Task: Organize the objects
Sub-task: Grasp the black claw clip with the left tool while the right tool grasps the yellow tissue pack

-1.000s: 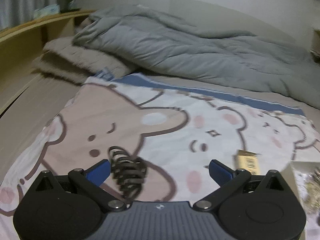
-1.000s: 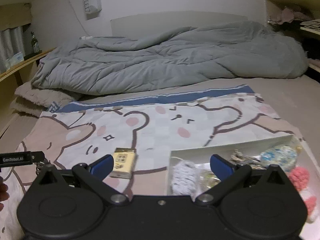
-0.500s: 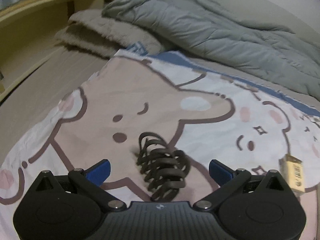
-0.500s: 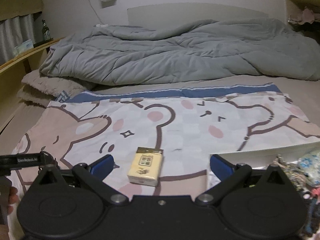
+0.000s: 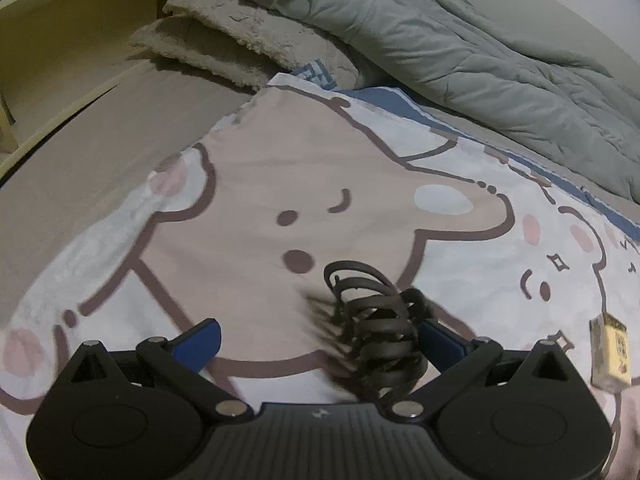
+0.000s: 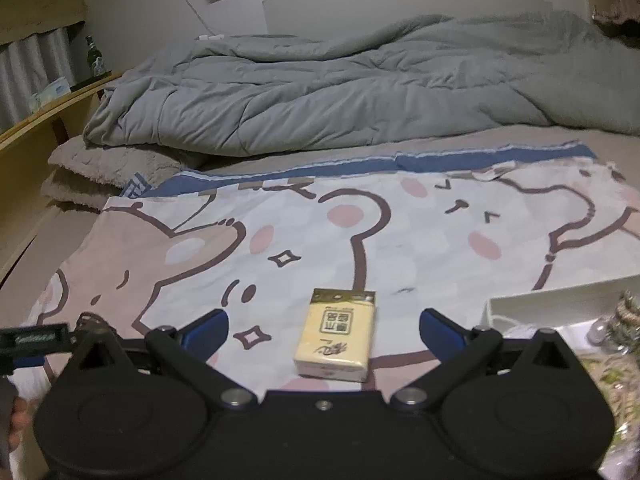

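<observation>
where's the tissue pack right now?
In the right wrist view the yellow tissue pack lies flat on the cartoon bear blanket, centred between the open right gripper fingers, left of the white box.

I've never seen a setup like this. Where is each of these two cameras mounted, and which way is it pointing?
Left wrist view: sits on the left gripper, looking forward and down over the cartoon blanket at a dark hair claw; its blue-tipped fingers show.
Right wrist view: sits on the right gripper, facing a yellow tissue pack with the white box at right; its fingers show, plus the left gripper at the left edge.
Shared: blanket, tissue pack, grey duvet.
</observation>
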Demonstrator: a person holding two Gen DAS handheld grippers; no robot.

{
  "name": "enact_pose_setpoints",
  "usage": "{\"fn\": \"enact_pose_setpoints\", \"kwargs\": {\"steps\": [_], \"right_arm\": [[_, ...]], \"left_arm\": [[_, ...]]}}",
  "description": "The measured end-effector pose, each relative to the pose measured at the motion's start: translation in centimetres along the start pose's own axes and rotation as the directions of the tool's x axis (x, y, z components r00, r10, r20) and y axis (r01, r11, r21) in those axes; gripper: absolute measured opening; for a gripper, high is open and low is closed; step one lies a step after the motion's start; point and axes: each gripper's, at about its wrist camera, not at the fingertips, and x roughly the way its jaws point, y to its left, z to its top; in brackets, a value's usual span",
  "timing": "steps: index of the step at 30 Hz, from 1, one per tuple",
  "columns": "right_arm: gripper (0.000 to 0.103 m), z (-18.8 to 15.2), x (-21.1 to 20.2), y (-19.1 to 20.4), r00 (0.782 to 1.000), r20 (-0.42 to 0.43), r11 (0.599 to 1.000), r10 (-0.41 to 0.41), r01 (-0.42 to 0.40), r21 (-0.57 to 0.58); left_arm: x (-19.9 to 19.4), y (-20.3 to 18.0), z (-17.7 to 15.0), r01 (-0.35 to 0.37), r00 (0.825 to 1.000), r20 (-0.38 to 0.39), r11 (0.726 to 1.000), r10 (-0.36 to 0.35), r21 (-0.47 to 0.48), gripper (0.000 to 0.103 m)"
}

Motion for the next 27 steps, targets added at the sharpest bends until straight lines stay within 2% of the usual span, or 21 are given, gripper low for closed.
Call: {"fn": "enact_pose_setpoints", "kwargs": {"steps": [5,9,13,15,18,23,27], "right_arm": [[0.1,-0.3,1.4,0.5,1.0,-0.015,1.0,-0.006,0.007,0.018],[0.099,-0.6,2.5,0.9,1.0,-0.028,1.0,-0.014,0.014,0.02],[0.093,-0.7,3.5,0.9,0.999,-0.034,0.999,-0.038,0.039,0.028],[0.092,-0.8,4.1,0.7,0.998,-0.047,0.998,-0.041,0.043,0.044],[0.092,-1.1,4.9,0.8,0.997,-0.06,0.998,-0.044,0.047,0.041],[0.087,-1.3,6.1,0.9,0.996,-0.075,0.998,-0.045,0.048,0.041],[0.078,-1.4,6.8,1.1,0.994,-0.081,0.997,-0.076,0.077,0.016]], "left_arm": [[-1.0,2.7,0.5,-0.075,0.997,-0.014,0.996,0.075,-0.043,0.103],[-2.2,3.5,0.9,-0.014,0.999,0.029,0.994,0.018,-0.111,0.103],[-1.8,2.0,1.0,0.054,0.999,0.015,0.992,-0.053,-0.11,0.103],[-1.4,1.1,0.9,0.054,0.999,0.005,0.995,-0.054,-0.088,0.103],[-0.4,0.0,0.7,0.016,1.0,-0.013,0.999,-0.017,-0.047,0.101],[1.0,0.3,0.4,0.009,0.998,-0.063,0.997,-0.014,-0.074,0.09],[1.7,0.9,0.2,0.004,0.995,-0.096,0.995,-0.014,-0.095,0.07]]}}
